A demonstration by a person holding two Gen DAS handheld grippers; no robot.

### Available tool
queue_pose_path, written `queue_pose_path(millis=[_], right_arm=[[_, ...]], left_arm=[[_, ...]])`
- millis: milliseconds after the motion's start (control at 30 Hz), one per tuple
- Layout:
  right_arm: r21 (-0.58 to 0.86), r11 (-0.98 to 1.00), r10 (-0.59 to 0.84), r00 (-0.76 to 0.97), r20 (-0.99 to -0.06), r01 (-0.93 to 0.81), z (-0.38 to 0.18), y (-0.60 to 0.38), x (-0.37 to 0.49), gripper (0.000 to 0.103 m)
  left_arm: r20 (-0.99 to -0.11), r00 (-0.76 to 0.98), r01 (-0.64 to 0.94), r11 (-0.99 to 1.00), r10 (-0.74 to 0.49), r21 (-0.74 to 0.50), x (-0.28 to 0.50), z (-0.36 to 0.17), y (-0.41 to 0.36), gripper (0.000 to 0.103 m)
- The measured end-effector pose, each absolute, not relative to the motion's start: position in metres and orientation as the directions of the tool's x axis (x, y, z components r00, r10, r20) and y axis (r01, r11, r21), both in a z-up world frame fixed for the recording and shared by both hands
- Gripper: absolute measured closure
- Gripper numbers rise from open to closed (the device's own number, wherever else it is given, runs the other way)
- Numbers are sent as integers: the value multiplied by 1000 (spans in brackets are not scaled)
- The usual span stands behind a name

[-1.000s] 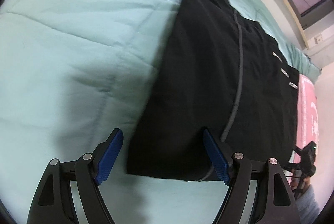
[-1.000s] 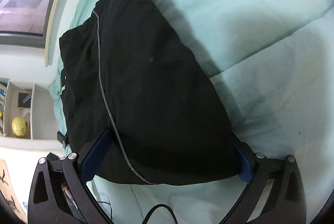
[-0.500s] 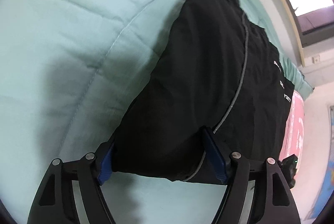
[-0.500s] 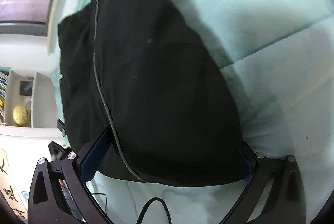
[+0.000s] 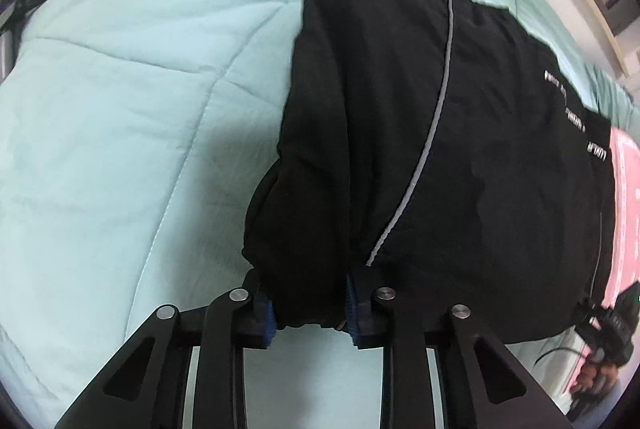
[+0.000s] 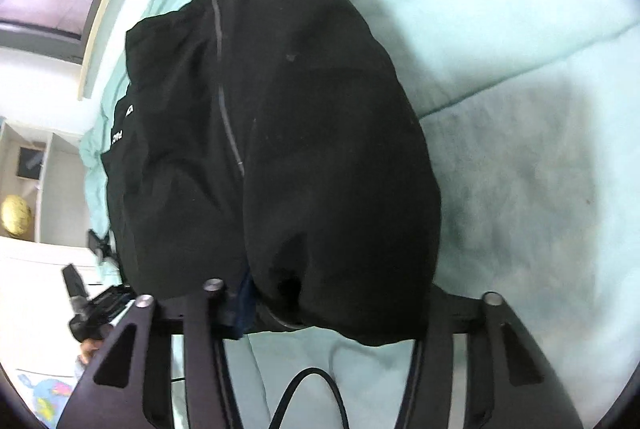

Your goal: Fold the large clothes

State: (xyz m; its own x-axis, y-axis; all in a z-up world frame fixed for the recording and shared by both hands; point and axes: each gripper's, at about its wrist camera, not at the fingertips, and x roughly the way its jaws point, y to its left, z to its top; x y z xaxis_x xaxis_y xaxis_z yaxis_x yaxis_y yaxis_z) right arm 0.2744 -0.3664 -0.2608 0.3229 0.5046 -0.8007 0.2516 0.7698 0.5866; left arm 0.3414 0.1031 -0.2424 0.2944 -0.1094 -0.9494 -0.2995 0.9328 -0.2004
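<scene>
Garment (image 5: 400, 133), black, on mint quilt (image 5: 120, 109), near hem bunched and clamped in both tools: left gripper (image 5: 308, 303) just closed tight on one corner, right gripper (image 6: 332, 305) just closed on a thicker wad at the other. Best lifted level and together, carried over toward far end, hem kept taut so fold lands square. Bare quilt on both sides; pink item (image 5: 624, 197) and bed edge close beyond far side.

right claw (image 6: 336, 303) | clamps black garment (image 6: 320, 133) | on green quilt (image 6: 520, 69)
</scene>
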Motion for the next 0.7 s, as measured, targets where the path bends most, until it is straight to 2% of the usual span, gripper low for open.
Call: queue_pose_path(millis=[200,367,700], right_arm=[[513,832,424,355,-833,211,-227,-336,271,61],[517,834,428,367,-826,193,-213,-338,252,62],[524,828,436,358,-826,199,-205,-334,230,62]], left_arm=[[-930,329,-391,872,-166,-294,328,-223,115,80],[-936,331,-365,898,-123,-247,313,-204,109,82],[-932,318,-349,892,-174,-286,246,-190,127,82]])
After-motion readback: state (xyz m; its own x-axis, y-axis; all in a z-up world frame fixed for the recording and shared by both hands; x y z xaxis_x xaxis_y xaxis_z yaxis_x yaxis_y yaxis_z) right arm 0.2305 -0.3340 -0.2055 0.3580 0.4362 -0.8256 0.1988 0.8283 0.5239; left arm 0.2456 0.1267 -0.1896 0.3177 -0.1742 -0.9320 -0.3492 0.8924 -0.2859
